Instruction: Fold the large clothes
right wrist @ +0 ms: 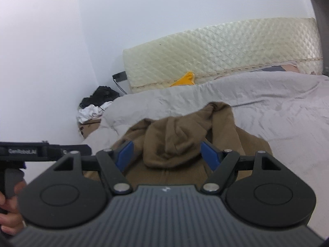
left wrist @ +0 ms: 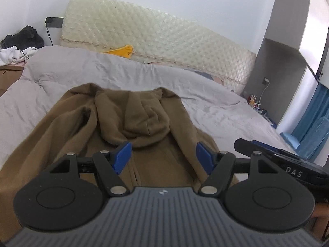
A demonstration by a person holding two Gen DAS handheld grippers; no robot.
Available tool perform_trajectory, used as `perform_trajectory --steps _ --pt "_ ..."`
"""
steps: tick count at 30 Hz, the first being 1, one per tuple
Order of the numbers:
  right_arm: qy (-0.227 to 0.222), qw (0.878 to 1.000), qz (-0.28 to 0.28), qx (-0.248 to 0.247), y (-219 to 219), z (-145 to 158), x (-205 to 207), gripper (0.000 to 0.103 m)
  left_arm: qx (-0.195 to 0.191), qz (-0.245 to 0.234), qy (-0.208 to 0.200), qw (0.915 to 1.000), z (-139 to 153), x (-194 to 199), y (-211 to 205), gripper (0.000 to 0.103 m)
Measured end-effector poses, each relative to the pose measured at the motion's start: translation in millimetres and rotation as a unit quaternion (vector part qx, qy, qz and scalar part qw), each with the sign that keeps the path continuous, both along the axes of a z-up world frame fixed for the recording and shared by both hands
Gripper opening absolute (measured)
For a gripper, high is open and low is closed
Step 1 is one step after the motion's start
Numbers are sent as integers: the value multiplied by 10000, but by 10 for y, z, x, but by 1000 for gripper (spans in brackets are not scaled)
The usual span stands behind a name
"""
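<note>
Left wrist view: left claw [left wrist: 163,156] gapes wide and empty above a brown hoodie [left wrist: 131,119] spread near the bed's [left wrist: 216,103] foot edge. Right wrist view: right claw [right wrist: 166,154] likewise wide, empty, over the hoodie's [right wrist: 176,135] hood

one brown hoodie [left wrist: 131,123], two grippers [left wrist: 164,154]
</note>
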State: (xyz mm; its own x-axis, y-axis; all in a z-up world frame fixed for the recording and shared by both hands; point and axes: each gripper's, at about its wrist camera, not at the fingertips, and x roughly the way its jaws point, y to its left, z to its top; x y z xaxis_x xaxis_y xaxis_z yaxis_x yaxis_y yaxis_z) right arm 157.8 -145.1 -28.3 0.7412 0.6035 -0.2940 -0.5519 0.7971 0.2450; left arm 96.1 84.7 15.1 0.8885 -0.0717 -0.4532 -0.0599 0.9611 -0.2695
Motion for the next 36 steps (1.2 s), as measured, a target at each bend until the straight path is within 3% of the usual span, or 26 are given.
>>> perform_trajectory --steps 5,10,15,19,27,36 --pt "189 9998 17 31 -126 -280 -89 76 51 68 62 9999 -321 -176 -189 74" --pt "286 9996 1 24 -169 -417 -48 75 -42 304 409 9987 -630 -79 -86 74" --pt "502 9987 45 -10 -187 -557 28 75 152 666 722 9951 -610 72 251 74" --pt "563 9984 82 -8 -158 -587 24 75 -104 1059 955 9897 -493 140 731 76" --pt "900 9959 5 -122 -148 -676 100 75 -300 1959 1674 9658 -395 97 1697 84" --pt "1363 9906 -23 87 -212 -791 230 75 -433 1991 3013 9315 -927 110 2209 89"
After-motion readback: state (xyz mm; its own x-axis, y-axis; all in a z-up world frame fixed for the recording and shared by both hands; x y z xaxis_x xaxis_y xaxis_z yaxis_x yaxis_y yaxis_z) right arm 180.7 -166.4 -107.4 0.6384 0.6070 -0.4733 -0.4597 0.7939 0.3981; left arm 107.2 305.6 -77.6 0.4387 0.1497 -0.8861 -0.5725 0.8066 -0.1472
